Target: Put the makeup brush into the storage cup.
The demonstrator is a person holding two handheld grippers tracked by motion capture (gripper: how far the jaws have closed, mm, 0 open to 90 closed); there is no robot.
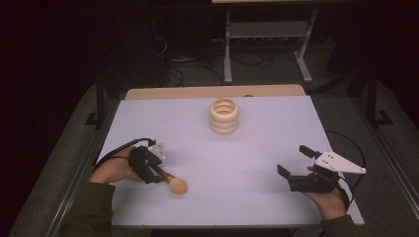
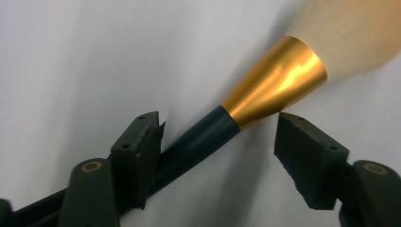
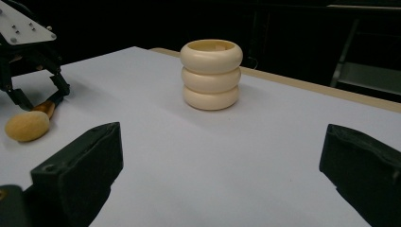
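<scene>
1. High view: my left gripper sits at eight o'clock, jaws parted around the makeup brush lying on the table; no grip.
2. My right gripper at four o'clock gapes wide, empty; the ribbed cup stands at twelve.

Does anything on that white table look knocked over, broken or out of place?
Nothing looks damaged or spilled. The cream ribbed ring-shaped holder stands upright. The black-handled makeup brush with a gold collar lies flat between the left gripper jaws, outside the holder.
</scene>
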